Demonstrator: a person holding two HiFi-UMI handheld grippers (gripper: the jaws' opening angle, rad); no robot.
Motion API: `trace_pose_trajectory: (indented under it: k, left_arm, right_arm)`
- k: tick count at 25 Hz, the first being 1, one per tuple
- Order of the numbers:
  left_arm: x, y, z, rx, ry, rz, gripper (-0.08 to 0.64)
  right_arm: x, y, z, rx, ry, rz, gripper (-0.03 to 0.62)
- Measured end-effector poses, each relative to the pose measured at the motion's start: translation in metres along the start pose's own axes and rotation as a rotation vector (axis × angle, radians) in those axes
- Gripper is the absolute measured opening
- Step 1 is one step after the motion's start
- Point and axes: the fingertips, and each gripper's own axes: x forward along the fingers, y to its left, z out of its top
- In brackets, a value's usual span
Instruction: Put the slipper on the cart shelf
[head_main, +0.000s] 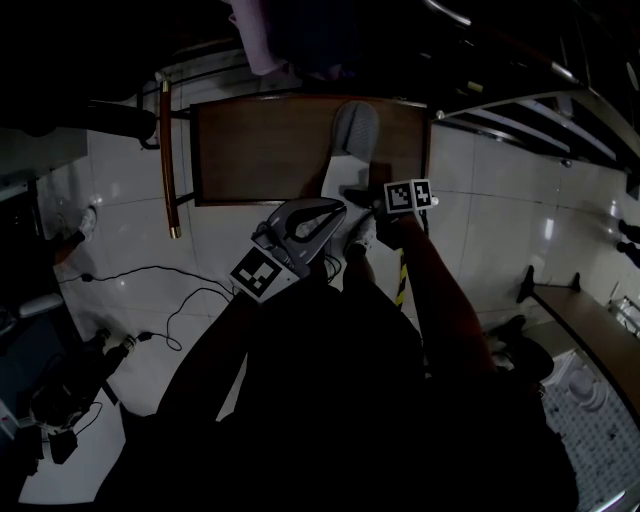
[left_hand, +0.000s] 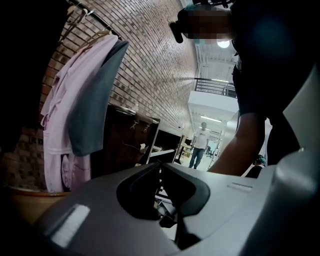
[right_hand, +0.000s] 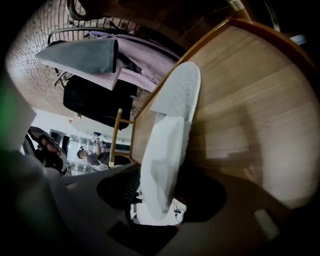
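My right gripper (right_hand: 152, 200) is clamped on the heel of the slipper (head_main: 354, 132). It lies on the shelf (head_main: 260, 150) near the right edge, heel over the near edge. I judge it light, soft and bendable. The left gripper (head_main: 300, 225) is closed, empty.

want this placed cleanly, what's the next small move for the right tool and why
Probably ease the right tool forward and down until the slipper lies flat on the cart shelf, then open. The tool is shut on the heel end; the toe is over the wood, but the heel hangs past the near edge.
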Motion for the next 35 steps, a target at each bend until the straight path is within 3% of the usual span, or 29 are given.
trace_pose_trajectory:
  k: [1,2,6,15,22,35]
  left_arm:
    - [-0.001,0.001,-0.001,-0.002,0.000,0.002,0.014]
    - [-0.002,0.002,-0.002,-0.004,0.001,0.004,0.014]
    - [-0.008,0.004,-0.005,-0.011,0.004,0.018,0.012]
    - [-0.013,0.001,-0.005,0.004,-0.005,0.015,0.005]
    - [-0.010,-0.018,0.016,0.030,-0.028,-0.016,0.005]
    - [-0.012,-0.049,0.076,0.132,-0.095,-0.018,0.002]
  right_arm:
    - [0.002,-0.001,-0.002,-0.005,0.018,-0.011,0.221]
    - [0.004,-0.001,-0.004,-0.009,0.026,-0.016,0.133]
    - [0.003,0.011,-0.001,0.006,-0.032,0.031,0.069]
    - [-0.029,0.045,0.005,-0.132,-0.123,0.016,0.060]
    - [-0.083,0.094,-0.001,-0.234,-0.212,0.032,0.060]
    - [-0.193,0.212,0.023,-0.572,-0.413,0.021,0.060]
